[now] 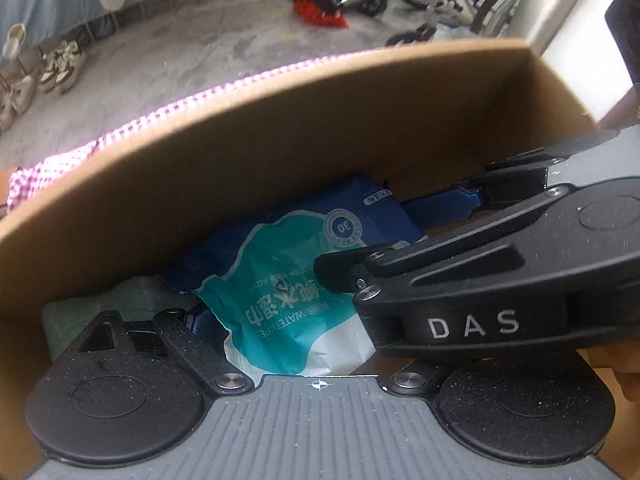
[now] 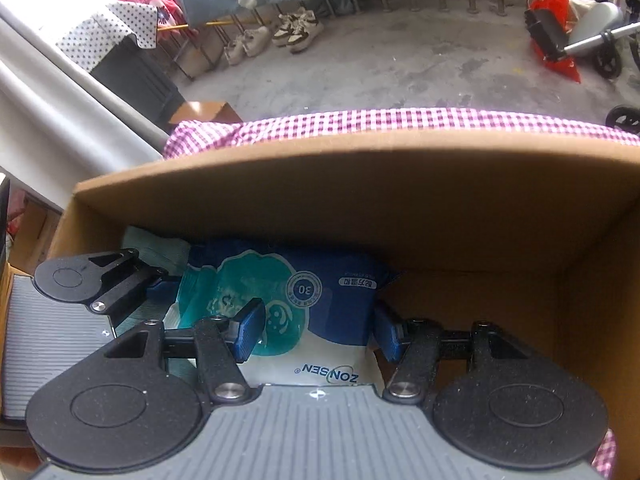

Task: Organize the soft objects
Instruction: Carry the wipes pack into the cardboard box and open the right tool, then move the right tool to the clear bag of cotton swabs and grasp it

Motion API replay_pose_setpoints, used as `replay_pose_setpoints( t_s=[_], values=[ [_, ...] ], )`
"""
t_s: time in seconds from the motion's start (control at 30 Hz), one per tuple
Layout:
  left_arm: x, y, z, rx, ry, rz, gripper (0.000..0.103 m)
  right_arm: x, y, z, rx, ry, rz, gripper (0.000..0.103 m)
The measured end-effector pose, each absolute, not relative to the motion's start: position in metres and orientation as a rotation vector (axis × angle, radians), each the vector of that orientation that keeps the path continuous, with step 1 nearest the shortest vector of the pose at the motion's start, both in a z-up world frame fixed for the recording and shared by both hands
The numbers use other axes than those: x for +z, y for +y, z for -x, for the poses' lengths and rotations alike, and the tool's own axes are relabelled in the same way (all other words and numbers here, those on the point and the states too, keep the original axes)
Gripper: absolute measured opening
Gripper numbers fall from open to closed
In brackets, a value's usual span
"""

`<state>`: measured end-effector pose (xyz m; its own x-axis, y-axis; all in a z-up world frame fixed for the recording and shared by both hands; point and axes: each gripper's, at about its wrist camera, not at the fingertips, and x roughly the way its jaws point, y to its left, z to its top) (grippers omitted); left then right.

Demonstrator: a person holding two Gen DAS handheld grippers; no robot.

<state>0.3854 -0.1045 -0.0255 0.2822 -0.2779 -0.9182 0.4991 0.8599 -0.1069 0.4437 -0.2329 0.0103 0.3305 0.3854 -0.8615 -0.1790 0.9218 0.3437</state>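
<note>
jaws of right gripper [image 2: 316,330] straddle wipes pack [image 2: 320,304] apart; left gripper [image 1: 280,320] jaws unclear, half hidden.

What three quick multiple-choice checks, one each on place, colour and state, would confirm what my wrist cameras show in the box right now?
1. Where does the blue and teal wet wipes pack lie?
A. On the grey floor
B. Inside the brown cardboard box
C. On the checked cloth

2. What colour is the folded cloth beside the pack?
A. Pale green
B. Red
C. Black

3. How does the right tool stand?
A. Shut flat, away from the pack
B. Open, one blue pad on each side of the pack
C. Outside the box

Key: 1 B, the box walls rise around the pack. 2 A, pale green fabric shows at the pack's left end. 3 B, the right wrist view shows the blue pads apart with the pack between them.
</note>
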Motion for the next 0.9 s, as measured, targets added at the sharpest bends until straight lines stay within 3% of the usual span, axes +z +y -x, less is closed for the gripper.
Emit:
replay_pose_setpoints(
  t_s=[0.37, 0.43, 0.57, 0.9],
  values=[
    [-0.013, -0.088, -0.376, -0.476, 1.213, -0.205, 0.097, 0.009, -0.238, -0.443, 0.362, 1.14, -0.23, 0.064],
    [-0.006, -0.084, -0.371, -0.483, 1.201, -0.196, 0.099, 0.009, -0.243, -0.443, 0.362, 1.129, -0.253, 0.072],
    [0.017, -0.071, -0.359, -0.47, 1.138, -0.176, 0.1, 0.015, -0.247, -0.439, 0.368, 1.107, -0.272, 0.074],
    [0.091, -0.043, -0.328, -0.477, 0.959, -0.052, 0.101, 0.095, -0.282, -0.373, 0.37, 0.92, -0.304, 0.075]
  ],
)
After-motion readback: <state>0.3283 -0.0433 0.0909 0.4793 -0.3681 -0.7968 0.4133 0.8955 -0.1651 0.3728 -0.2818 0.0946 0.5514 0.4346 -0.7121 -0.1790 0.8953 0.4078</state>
